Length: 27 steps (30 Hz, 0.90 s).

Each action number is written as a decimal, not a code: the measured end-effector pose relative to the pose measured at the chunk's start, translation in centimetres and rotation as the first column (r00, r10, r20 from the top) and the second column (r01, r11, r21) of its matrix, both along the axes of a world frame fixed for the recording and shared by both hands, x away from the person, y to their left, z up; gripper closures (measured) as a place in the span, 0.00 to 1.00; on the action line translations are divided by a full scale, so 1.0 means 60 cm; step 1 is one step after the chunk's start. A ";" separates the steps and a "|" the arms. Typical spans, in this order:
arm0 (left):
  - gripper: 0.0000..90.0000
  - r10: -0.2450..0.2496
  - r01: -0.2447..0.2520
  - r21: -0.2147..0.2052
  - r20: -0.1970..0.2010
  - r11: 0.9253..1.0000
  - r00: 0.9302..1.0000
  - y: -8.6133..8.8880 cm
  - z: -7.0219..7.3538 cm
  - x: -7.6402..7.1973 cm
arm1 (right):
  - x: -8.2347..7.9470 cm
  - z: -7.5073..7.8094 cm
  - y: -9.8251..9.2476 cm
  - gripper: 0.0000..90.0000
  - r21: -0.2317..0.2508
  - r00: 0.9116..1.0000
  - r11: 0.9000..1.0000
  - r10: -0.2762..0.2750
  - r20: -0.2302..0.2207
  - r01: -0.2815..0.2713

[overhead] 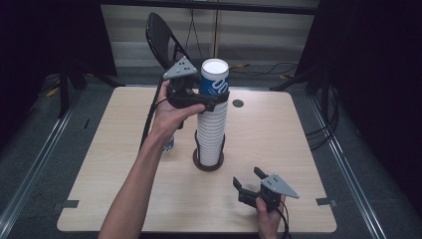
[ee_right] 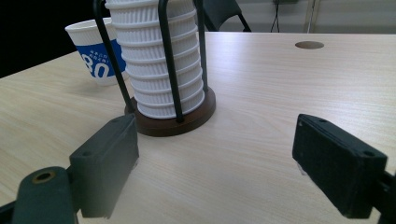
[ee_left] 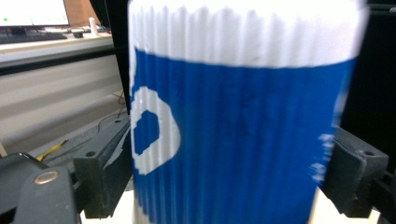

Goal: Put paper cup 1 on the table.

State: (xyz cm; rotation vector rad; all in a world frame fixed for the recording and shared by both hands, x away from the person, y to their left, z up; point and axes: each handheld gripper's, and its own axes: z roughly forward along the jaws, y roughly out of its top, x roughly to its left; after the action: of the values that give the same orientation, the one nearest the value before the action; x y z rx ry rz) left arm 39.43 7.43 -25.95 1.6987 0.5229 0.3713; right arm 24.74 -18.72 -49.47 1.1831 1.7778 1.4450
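Right gripper low over bench near edge, fingers spread, nothing between. Beyond, cup stack in wire holder. Left gripper raised, fingers clamping top blue cup above stack. Loose cup behind holder.

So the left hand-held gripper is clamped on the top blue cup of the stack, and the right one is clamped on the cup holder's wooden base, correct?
Not quite. The right hand-held gripper is open and holds nothing; it sits apart from the wooden base, as the right gripper view shows. The left hand-held gripper does grip the top blue cup of the stack.
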 end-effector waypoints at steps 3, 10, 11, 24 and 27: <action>0.17 0.007 -0.006 0.009 -0.018 1.000 1.000 -0.004 -0.005 0.003 | 0.000 0.000 0.000 0.16 0.006 1.000 1.000 0.001 0.004 -0.001; 0.19 0.022 -0.021 0.014 -0.024 1.000 0.999 -0.008 -0.006 0.005 | -0.001 0.000 -0.001 0.16 0.011 1.000 1.000 0.000 0.007 0.000; 0.20 0.022 -0.022 0.009 -0.021 1.000 1.000 -0.008 -0.007 0.005 | -0.001 0.000 -0.001 0.16 0.010 1.000 1.000 0.000 0.006 0.000; 0.20 0.030 -0.029 -0.030 0.024 0.999 0.999 -0.003 0.003 0.002 | -0.001 0.000 0.000 0.16 0.007 1.000 1.000 -0.001 0.005 0.001; 0.20 0.030 -0.028 -0.030 0.045 0.999 0.999 -0.003 0.006 0.000 | -0.001 0.000 -0.001 0.16 0.007 1.000 1.000 0.000 0.008 0.000</action>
State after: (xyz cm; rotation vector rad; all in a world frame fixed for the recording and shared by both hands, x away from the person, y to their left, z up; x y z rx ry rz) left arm 39.45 7.24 -25.61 1.6521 0.5179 0.4201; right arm 24.65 -18.77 -49.48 1.1797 1.7689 1.4545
